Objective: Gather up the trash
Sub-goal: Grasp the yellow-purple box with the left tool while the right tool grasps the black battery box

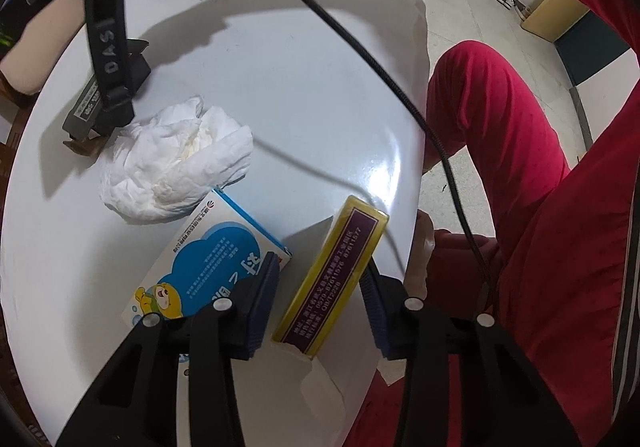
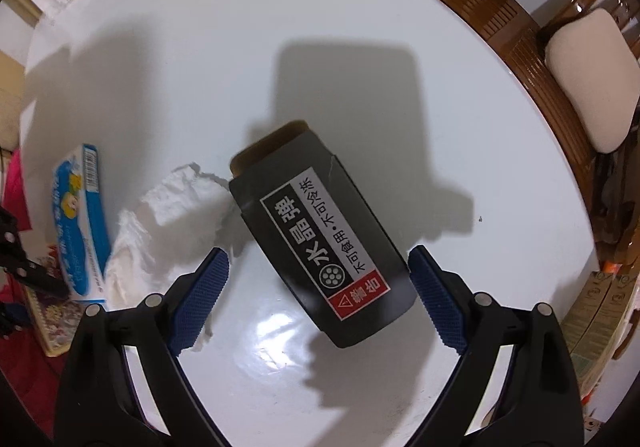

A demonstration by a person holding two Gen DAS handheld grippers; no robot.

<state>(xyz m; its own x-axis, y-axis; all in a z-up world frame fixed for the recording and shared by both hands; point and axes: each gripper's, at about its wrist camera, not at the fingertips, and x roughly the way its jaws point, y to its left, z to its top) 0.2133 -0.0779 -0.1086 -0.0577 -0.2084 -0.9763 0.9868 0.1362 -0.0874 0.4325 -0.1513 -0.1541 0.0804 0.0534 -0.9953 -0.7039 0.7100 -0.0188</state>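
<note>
On the round white glossy table (image 2: 360, 27) lie four pieces of trash; a dark grey cardboard carton with a black-and-white label and a red warning tag (image 2: 320, 247) sits between the spread jaws of the right gripper (image 2: 320, 283), its far flap open, and neither blue ribbed pad (image 2: 200, 295) appears to touch it, so the jaws stand released around it; the left gripper (image 1: 320, 295) likewise stands released, its pads either side of a long yellow carton with a purple printed panel (image 1: 332, 279) that lies close to the table's edge. Beside that lie a white and blue carton with a cartoon bear (image 1: 200, 267) and a crumpled white tissue wad (image 1: 176, 159), the tissue touching the bear carton. The cartons look light, thin-walled and likely empty; they should crush under a hard squeeze, so a gentle pinch across the long side walls near the middle seems best; the smooth tabletop may let them skid. The tissue is soft and will compress; pinch its bulk.
</note>
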